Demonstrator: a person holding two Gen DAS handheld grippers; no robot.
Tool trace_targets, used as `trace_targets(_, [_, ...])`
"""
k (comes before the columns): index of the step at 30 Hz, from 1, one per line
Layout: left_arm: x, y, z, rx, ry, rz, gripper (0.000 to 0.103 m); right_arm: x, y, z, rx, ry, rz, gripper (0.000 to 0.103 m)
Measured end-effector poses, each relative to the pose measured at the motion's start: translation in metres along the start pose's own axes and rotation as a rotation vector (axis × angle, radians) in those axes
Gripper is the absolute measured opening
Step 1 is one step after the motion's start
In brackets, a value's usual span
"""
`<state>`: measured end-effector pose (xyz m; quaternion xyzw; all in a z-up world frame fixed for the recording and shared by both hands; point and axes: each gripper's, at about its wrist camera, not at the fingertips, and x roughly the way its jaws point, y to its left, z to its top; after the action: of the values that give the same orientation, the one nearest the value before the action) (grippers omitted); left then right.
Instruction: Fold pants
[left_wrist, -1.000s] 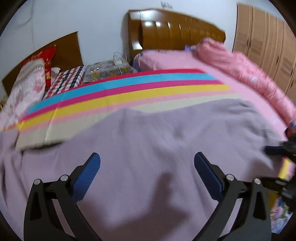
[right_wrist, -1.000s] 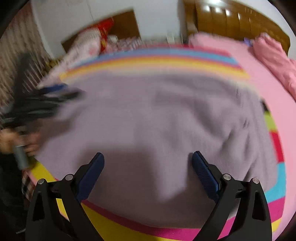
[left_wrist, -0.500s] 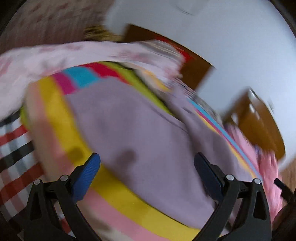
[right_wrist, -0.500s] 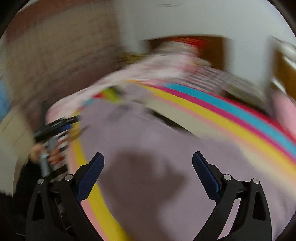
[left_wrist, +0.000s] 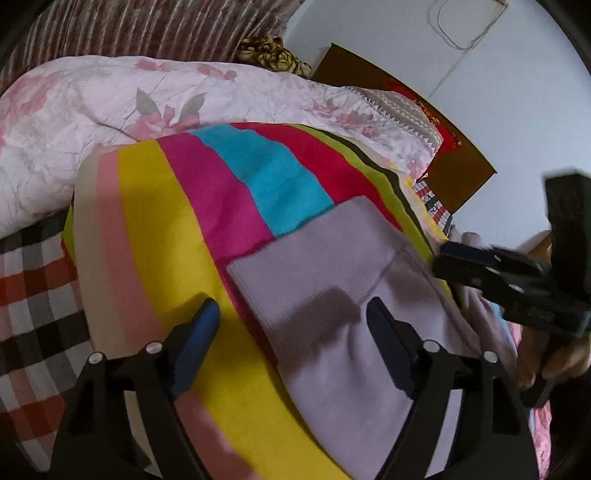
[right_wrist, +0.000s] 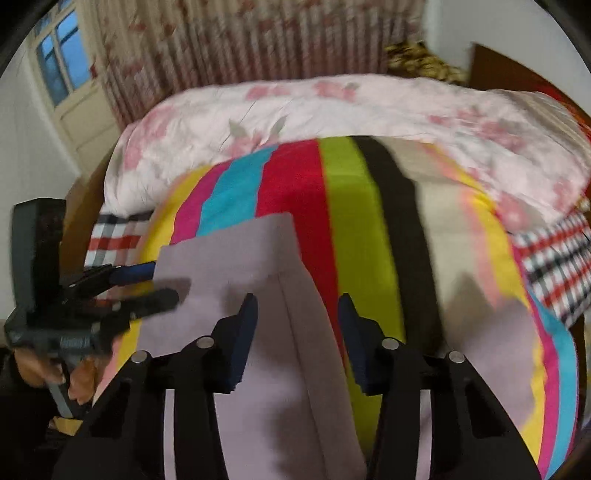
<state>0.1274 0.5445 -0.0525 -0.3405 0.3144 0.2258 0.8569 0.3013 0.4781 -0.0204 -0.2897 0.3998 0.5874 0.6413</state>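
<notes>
On a bed's striped blanket (left_wrist: 155, 229), lilac pants (left_wrist: 332, 295) lie flat, both claws spread above one end. The left claw (left_wrist: 291, 325) straddles the pants' edge; the right claw (right_wrist: 297, 325) straddles its seam. Only the right view shows a window (right_wrist: 61, 70).

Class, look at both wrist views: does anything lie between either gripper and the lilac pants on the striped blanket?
Nothing visible does. The left gripper and right gripper are open right at the pants, which lie uncovered on the striped blanket.
</notes>
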Motion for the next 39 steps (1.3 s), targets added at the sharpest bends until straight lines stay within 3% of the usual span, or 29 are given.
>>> trace_targets(2, [0.005, 0.001, 0.001, 0.027, -0.002, 0.011, 0.077, 0.015, 0.003, 0.002, -0.027, 0.041, 0.011, 0.043])
trace_targets(3, [0.007, 0.001, 0.002, 0.037, -0.004, 0.022, 0.07, 0.019, 0.005, 0.0, -0.044, 0.042, 0.015, 0.04])
trace_targets(4, [0.007, 0.001, 0.002, 0.039, -0.006, 0.04, 0.039, 0.018, 0.007, -0.003, -0.058, 0.03, 0.02, 0.033])
trace_targets(5, [0.006, 0.002, 0.003, 0.045, -0.01, 0.058, 0.025, 0.016, 0.009, -0.004, -0.064, 0.021, 0.009, 0.022])
trace_targets(6, [0.002, 0.003, 0.004, 0.041, -0.021, 0.019, 0.005, 0.009, 0.009, -0.004, -0.064, 0.001, -0.013, 0.015])
trace_targets(11, [-0.026, -0.008, 0.014, 0.082, -0.132, 0.001, 0.005, -0.017, 0.011, 0.012, -0.035, -0.103, -0.034, 0.011])
trace_targets(13, [-0.034, -0.011, 0.02, 0.083, -0.17, 0.031, 0.005, -0.01, 0.013, 0.017, -0.037, -0.093, -0.047, 0.011])
trace_targets(17, [0.001, 0.004, 0.018, 0.062, -0.07, 0.096, 0.005, 0.033, 0.012, 0.012, -0.021, -0.009, -0.074, 0.014])
trace_targets(19, [0.015, 0.009, 0.013, 0.084, -0.05, 0.112, 0.013, 0.033, 0.005, 0.013, 0.018, -0.02, -0.039, 0.018])
trace_targets(20, [0.012, 0.011, 0.012, 0.096, -0.074, 0.115, 0.018, 0.026, -0.003, 0.015, 0.064, -0.004, -0.014, 0.027])
trace_targets(21, [0.008, 0.012, 0.011, 0.099, -0.082, 0.126, 0.043, 0.019, -0.009, 0.015, 0.094, -0.001, 0.006, 0.038])
trace_targets(22, [0.002, 0.013, 0.012, 0.094, -0.098, 0.156, 0.083, 0.007, -0.015, 0.015, 0.121, -0.016, 0.027, 0.065])
trace_targets(23, [-0.009, 0.017, 0.013, 0.069, -0.135, 0.214, 0.097, -0.022, -0.027, 0.01, 0.151, -0.083, 0.038, 0.08])
trace_targets(25, [-0.031, 0.02, 0.01, 0.045, -0.197, 0.234, 0.1, -0.066, -0.049, -0.007, 0.189, -0.168, 0.0, 0.08])
trace_targets(29, [-0.074, 0.005, -0.004, 0.093, -0.257, 0.132, 0.1, -0.114, -0.115, -0.065, 0.418, -0.194, -0.029, 0.079])
trace_targets(32, [-0.08, -0.019, -0.023, 0.167, -0.205, -0.043, 0.101, -0.114, -0.16, -0.123, 0.628, -0.122, -0.005, 0.068])
trace_targets(35, [-0.062, -0.049, -0.04, 0.246, -0.11, -0.177, 0.101, -0.094, -0.164, -0.15, 0.692, -0.046, 0.044, 0.061])
trace_targets(37, [-0.043, -0.064, -0.047, 0.287, -0.04, -0.185, 0.101, -0.076, -0.163, -0.158, 0.727, -0.007, 0.099, 0.058])
trace_targets(39, [-0.02, -0.07, -0.052, 0.307, 0.04, -0.178, 0.101, -0.072, -0.163, -0.153, 0.728, -0.044, 0.136, 0.049])
